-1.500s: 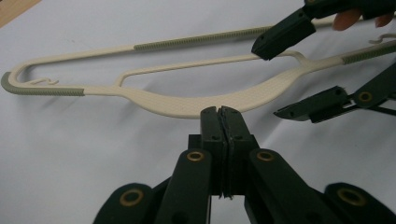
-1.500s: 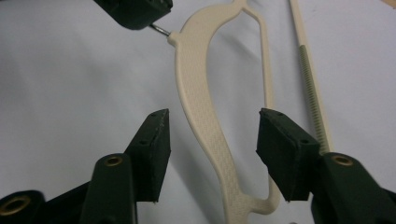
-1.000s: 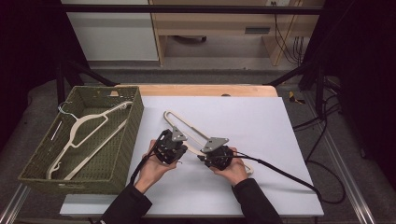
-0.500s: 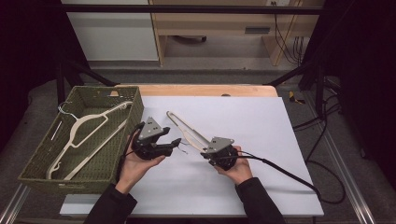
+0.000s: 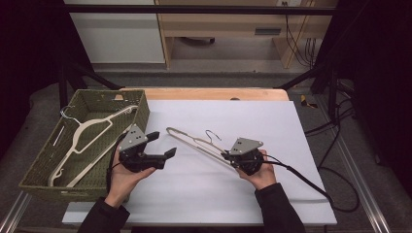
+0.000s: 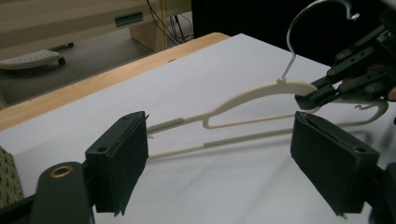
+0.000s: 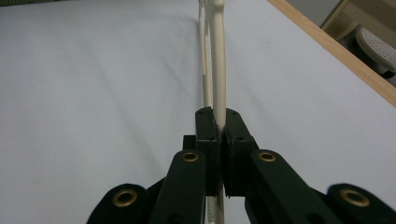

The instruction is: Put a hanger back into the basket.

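White sheeting covers the desk (image 5: 218, 194), with a green woven basket (image 5: 141, 109) at its left edge holding one cream hanger (image 5: 85, 133). Since a second ago the left tool (image 5: 162, 144) has let go of the second hanger (image 5: 194, 141) and drawn back toward the basket; its jaws have just been opening and stand wide, nothing between them. The right tool (image 5: 226, 156) is clenched on that hanger's shoulder, close to the wire hook (image 5: 211, 135), and carries it alone, tilted above the desk. Judgement: the handover is complete; the hanger now depends on a single grip for its onward move.
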### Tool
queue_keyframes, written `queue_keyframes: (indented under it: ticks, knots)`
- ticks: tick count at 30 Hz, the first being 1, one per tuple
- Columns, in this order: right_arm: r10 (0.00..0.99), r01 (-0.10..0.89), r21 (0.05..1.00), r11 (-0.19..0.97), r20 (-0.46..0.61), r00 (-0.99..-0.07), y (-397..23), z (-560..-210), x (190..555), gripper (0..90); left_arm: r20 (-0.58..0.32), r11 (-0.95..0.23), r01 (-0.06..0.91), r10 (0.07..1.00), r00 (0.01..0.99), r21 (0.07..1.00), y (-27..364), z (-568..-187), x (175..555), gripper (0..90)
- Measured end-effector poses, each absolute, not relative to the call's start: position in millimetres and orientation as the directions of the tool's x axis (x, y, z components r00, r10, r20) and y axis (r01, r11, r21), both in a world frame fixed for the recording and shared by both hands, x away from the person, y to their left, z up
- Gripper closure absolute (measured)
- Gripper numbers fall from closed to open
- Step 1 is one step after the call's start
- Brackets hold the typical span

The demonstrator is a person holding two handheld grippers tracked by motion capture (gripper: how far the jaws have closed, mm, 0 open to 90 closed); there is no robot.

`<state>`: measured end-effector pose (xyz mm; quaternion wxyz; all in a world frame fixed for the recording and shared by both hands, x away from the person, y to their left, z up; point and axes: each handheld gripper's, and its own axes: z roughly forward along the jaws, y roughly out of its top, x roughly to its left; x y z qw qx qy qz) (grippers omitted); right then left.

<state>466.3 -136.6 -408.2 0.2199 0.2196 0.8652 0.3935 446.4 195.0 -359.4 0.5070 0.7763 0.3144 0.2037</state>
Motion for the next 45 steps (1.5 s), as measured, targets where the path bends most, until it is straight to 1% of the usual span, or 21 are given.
queue_keyframes:
  ticks: [6,8,15,24,28,34,35,36,40,43,45]
  knots:
    - [0.531,0.221,0.789,0.574,-0.153,-0.833,-141,-399,461,87.7,-0.002,-0.314,0.281,0.663,0.749,0.907,191,-368,441,16.4]
    - [0.526,0.225,0.792,0.567,-0.138,-0.839,-142,-396,459,87.7,0.012,-0.33,0.273,0.655,0.756,0.904,189,-370,439,16.2]
    - [0.468,0.203,0.815,0.542,-0.093,-0.879,-141,-388,451,87.7,0.018,-0.363,0.273,0.629,0.778,0.891,180,-374,440,15.9]
    - [0.354,0.157,0.822,0.547,-0.057,-0.933,-125,-383,440,87.7,0.017,-0.43,0.284,0.575,0.818,0.857,170,-384,443,24.8]
    - [0.312,0.137,0.818,0.559,-0.054,-0.949,-118,-382,436,87.6,0.025,-0.464,0.285,0.556,0.83,0.839,168,-388,444,32.7]
    - [0.274,0.122,0.817,0.564,-0.045,-0.961,-114,-381,432,87.6,0.014,-0.488,0.282,0.519,0.855,0.826,165,-390,443,50.3]
    - [0.268,0.118,0.814,0.569,-0.048,-0.962,-114,-381,432,87.5,0.011,-0.484,0.281,0.516,0.857,0.829,165,-390,443,55.4]
    - [0.268,0.122,0.811,0.572,-0.045,-0.962,-114,-381,432,87.5,0.005,-0.488,0.282,0.507,0.862,0.826,165,-390,442,58.2]
    - [0.271,0.131,0.808,0.574,-0.036,-0.962,-114,-382,433,87.4,0.018,-0.507,0.276,0.5,0.866,0.817,163,-391,440,62.9]
    - [0.273,0.134,0.805,0.578,-0.036,-0.961,-114,-383,434,87.0,0.049,-0.534,0.254,0.489,0.871,0.806,160,-391,437,66.6]
    - [0.285,0.14,0.803,0.579,-0.038,-0.958,-115,-384,436,85.5,0.058,-0.546,0.248,0.481,0.875,0.8,158,-390,435,70.7]
